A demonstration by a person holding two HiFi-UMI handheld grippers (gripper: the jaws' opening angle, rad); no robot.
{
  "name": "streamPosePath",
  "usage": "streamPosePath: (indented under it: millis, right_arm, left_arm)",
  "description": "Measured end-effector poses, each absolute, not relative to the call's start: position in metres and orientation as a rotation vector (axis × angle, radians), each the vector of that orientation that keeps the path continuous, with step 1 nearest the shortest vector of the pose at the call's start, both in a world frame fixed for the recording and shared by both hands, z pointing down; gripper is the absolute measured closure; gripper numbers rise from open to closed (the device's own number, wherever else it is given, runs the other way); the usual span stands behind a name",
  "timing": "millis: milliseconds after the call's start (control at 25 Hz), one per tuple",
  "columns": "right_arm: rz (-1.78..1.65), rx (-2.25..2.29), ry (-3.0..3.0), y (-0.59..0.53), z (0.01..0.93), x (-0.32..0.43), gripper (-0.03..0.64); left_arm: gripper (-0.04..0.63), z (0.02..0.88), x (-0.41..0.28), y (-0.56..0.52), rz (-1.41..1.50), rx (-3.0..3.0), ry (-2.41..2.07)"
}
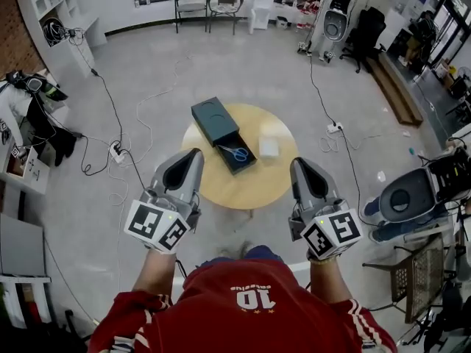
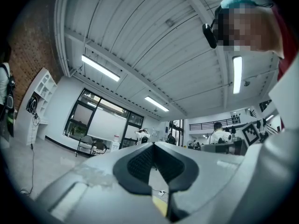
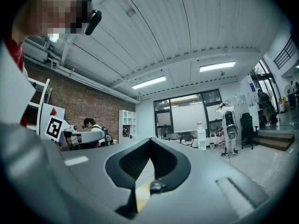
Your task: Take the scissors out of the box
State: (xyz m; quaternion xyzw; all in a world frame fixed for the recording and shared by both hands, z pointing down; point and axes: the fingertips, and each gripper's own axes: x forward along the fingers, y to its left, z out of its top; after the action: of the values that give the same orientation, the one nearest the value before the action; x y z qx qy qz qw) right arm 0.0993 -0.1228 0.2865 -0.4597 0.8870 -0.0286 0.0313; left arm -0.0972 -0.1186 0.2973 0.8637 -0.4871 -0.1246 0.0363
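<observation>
A dark box (image 1: 214, 116) lies on the round wooden table (image 1: 250, 190), and its open tray (image 1: 246, 165) reaches toward me. Blue-handled scissors (image 1: 237, 153) lie inside the tray. My left gripper (image 1: 193, 154) hovers in the air short of the table's near-left edge, and my right gripper (image 1: 297, 163) hovers short of its near-right edge. Both are shut with nothing in them, and neither touches the box. In the left gripper view the left gripper (image 2: 154, 143) points level into the room, as does the right gripper (image 3: 150, 139) in its own view. The scissors show in neither gripper view.
A small white box (image 1: 268, 147) sits on the table right of the tray. Cables and a power strip (image 1: 115, 151) lie on the floor to the left. A chair (image 1: 423, 271) and a grey machine (image 1: 408, 195) stand at the right, and white shelves (image 1: 55, 6) at the far left.
</observation>
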Motion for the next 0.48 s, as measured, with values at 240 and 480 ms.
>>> streamPosePath:
  millis: [240, 480]
  right_arm:
    - [-0.073, -1.354, 2.765, -0.136, 0.281, 0.081, 0.617]
    - [-0.087, -1.305, 2.772, -0.159, 0.288, 0.071, 0.617]
  left_arm:
    - [0.592, 0.296, -0.115, -0.121, -0.379, 2.628, -1.559]
    - [0.592, 0.303, -0.125, -0.133, -0.338, 2.602, -1.635]
